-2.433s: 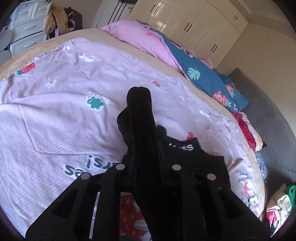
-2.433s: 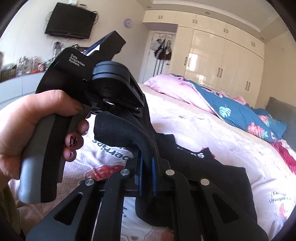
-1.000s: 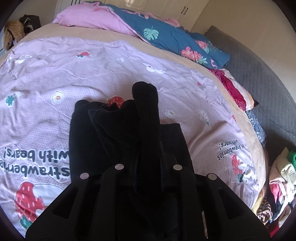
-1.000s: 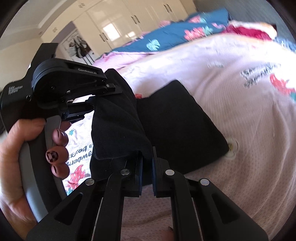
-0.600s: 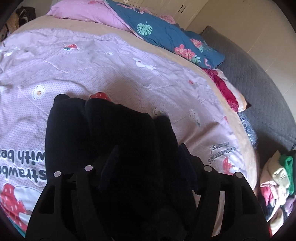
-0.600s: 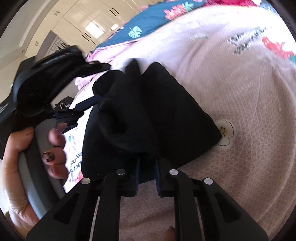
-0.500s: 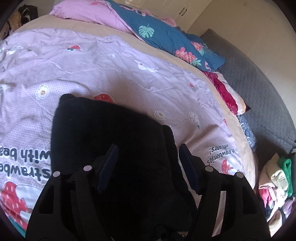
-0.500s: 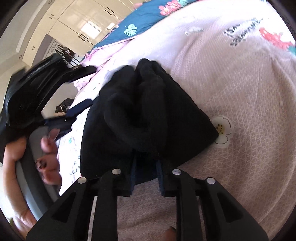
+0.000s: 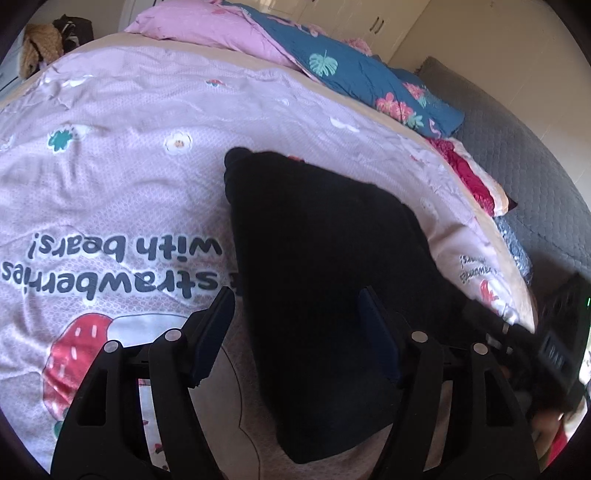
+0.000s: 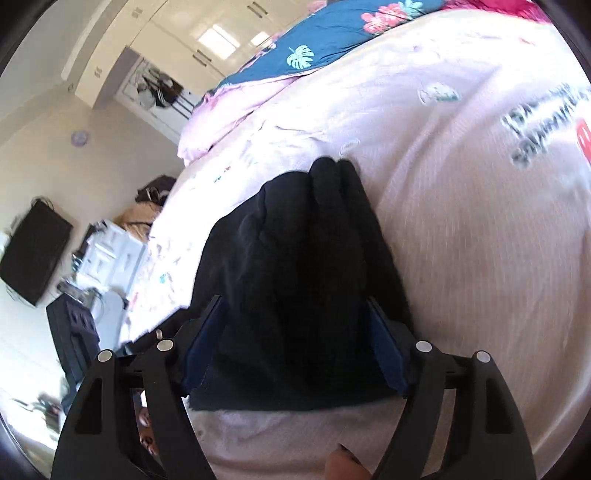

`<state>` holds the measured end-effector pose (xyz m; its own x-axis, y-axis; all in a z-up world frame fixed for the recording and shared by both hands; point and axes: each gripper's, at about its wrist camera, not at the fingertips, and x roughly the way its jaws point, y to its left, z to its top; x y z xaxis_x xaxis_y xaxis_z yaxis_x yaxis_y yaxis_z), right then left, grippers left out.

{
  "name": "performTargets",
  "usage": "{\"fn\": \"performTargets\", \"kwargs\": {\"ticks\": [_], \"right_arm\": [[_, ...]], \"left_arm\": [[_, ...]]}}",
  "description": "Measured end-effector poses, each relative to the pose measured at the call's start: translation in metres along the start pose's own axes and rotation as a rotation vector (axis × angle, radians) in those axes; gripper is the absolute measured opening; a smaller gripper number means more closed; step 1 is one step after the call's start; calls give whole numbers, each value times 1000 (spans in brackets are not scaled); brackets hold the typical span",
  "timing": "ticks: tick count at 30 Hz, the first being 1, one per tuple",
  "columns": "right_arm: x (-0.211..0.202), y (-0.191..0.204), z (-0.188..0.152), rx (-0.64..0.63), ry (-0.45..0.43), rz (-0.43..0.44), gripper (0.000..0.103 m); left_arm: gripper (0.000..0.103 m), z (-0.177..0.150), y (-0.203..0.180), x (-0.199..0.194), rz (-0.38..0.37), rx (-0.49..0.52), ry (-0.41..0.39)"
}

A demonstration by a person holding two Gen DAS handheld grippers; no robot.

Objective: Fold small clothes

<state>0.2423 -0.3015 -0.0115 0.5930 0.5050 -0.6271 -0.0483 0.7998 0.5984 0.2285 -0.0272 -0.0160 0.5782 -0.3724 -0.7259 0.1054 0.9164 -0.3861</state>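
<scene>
A black garment lies folded into a compact shape on the pink strawberry-print bedspread. My left gripper is open, its jaws spread to either side of the garment's near end, holding nothing. In the right wrist view the same black garment lies bunched on the bedspread. My right gripper is open, its jaws on either side of the garment's near edge. The right gripper's body shows at the right edge of the left wrist view.
A pink pillow and a blue floral quilt lie at the bed's far side. A red cloth lies at the bed's right edge beside a grey quilted surface. A dresser and a wall TV stand beyond the bed.
Both grippers, which were shut on the black garment and holding it up, have opened and let it go. The garment now lies folded on the bedspread.
</scene>
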Motion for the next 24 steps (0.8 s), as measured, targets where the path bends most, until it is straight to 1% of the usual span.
{"fn": "performTargets", "kwargs": {"ticks": [1, 3, 5, 7, 9, 10, 11, 12, 13, 14, 16, 17, 21, 22, 23, 24], "right_arm": [[4, 1, 6, -25, 7, -15, 74], [12, 0, 14, -33, 35, -20, 74], [17, 0, 19, -50, 56, -34, 74], [25, 3, 30, -58, 76, -23, 74], [35, 4, 40, -48, 100, 3, 71], [38, 4, 42, -45, 110, 9, 63], [44, 5, 45, -49, 128, 5, 54], [46, 6, 44, -56, 138, 3, 48], [51, 9, 44, -77, 150, 5, 38], [54, 12, 43, -102, 152, -4, 26], [50, 20, 38, -165, 122, -21, 17], [42, 25, 37, -196, 91, -22, 16], [13, 39, 44, -280, -17, -15, 15], [11, 37, 45, -286, -30, -27, 15], [9, 34, 45, -294, -37, -58, 15], [11, 31, 44, -298, -33, -77, 15]], "left_arm": [[61, -1, 0, 3, 0, 11, 7], [62, -1, -1, 4, -5, 30, 8], [65, 0, -3, 3, -1, 54, 7], [66, 0, -4, 3, -2, 67, 9], [66, 0, -4, 4, -2, 69, 13], [66, -1, -4, 4, -4, 69, 15], [66, -1, -4, 4, -4, 69, 14], [66, -1, -4, 4, -5, 71, 15], [66, 0, -5, 5, -2, 79, 15], [66, 0, -6, 5, 5, 87, 12], [67, -1, -8, 6, 9, 97, 11], [67, -1, -9, 6, 8, 97, 11], [68, 0, -15, 3, -17, 103, 6], [69, -1, -18, 2, -26, 108, 4], [70, -2, -20, 2, -27, 115, 5], [70, -3, -22, 2, -26, 123, 7]]}}
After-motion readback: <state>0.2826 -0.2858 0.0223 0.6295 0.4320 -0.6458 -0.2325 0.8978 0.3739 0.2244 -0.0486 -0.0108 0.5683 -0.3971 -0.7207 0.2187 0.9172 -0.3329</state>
